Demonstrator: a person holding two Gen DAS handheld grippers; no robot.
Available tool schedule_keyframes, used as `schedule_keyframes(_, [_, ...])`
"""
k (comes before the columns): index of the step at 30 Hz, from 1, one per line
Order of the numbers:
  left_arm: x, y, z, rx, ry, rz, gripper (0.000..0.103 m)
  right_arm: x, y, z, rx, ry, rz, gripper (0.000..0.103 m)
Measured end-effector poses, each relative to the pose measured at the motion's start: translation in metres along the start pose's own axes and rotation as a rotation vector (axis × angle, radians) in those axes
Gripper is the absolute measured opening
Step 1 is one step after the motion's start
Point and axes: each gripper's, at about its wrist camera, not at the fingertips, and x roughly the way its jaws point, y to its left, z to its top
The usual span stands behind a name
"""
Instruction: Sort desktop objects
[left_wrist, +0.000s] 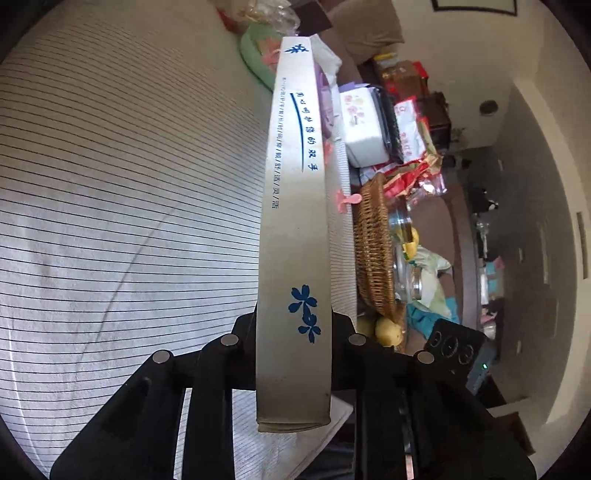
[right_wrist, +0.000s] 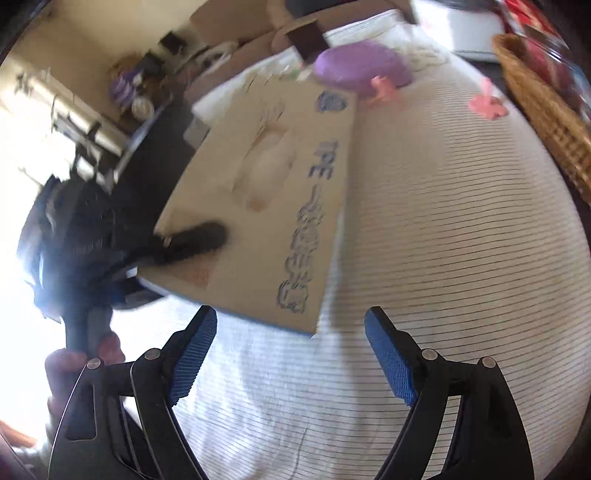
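Left claw (left_wrist: 293, 328) pinches a flat box (left_wrist: 293, 229); right claw (right_wrist: 291, 354) spread; wicker basket (left_wrist: 373, 251) holds snack packets.

On the narrow side of the flat box (left_wrist: 293, 236) I read a blue line of Chinese, "用心呵护您的双手", with smaller characters beside it that I cannot fully make out. On its broad face (right_wrist: 266, 199) I read blue "TPE"; the blurred characters after it are illegible.
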Motion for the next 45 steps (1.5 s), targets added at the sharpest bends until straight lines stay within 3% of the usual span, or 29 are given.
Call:
schedule_keyframes(4, [0.001,0.0,-0.006,-0.06,0.061,-0.146,0.023,-0.001,-0.035,0.009,0.22,-0.021,0.155,0.089])
schedule_keyframes(7, [0.005,0.006,-0.013,-0.111,0.107,-0.254,0.023,0.012,-0.047,0.014,0.361,-0.005,0.32,0.089])
schedule_keyframes(9, [0.004,-0.002,-0.015,-0.074,0.115,-0.266,0.024,0.012,-0.048,0.015,0.404,0.007,0.419,0.089])
schedule_keyframes(11, [0.001,-0.016,-0.014,-0.001,0.107,-0.239,0.024,0.011,-0.038,0.016,0.38,-0.003,0.454,0.085])
schedule_keyframes(13, [-0.004,-0.022,-0.012,0.033,0.093,-0.219,0.024,0.002,-0.026,0.02,0.327,-0.037,0.469,0.065])
schedule_keyframes(16, [-0.015,-0.025,-0.009,0.043,0.079,-0.232,0.027,-0.012,-0.009,0.03,0.234,-0.09,0.445,0.053])
schedule_keyframes(20, [-0.045,-0.034,-0.008,0.086,0.069,-0.234,0.033,-0.021,0.018,0.036,0.17,-0.104,0.465,0.047])
schedule_keyframes(23, [-0.088,-0.055,-0.008,0.161,0.031,-0.224,0.034,-0.026,0.054,0.048,0.112,-0.116,0.498,0.047])
schedule_keyframes(27, [-0.166,-0.086,0.005,0.238,-0.045,-0.186,0.037,-0.041,0.131,0.073,-0.015,-0.14,0.544,0.047])
schedule_keyframes(33, [-0.293,-0.085,0.053,0.263,-0.2,-0.006,0.055,-0.001,0.275,0.128,-0.178,-0.121,0.551,0.047])
schedule_keyframes(39, [-0.371,-0.012,0.11,0.144,-0.245,0.117,0.064,0.107,0.383,0.141,-0.281,-0.087,0.475,0.047])
schedule_keyframes(43, [-0.384,0.051,0.133,0.055,-0.258,0.197,0.071,0.189,0.408,0.136,-0.29,0.008,0.386,0.047])
schedule_keyframes(45, [-0.39,0.081,0.137,0.018,-0.261,0.253,0.068,0.219,0.419,0.131,-0.329,0.039,0.309,0.047])
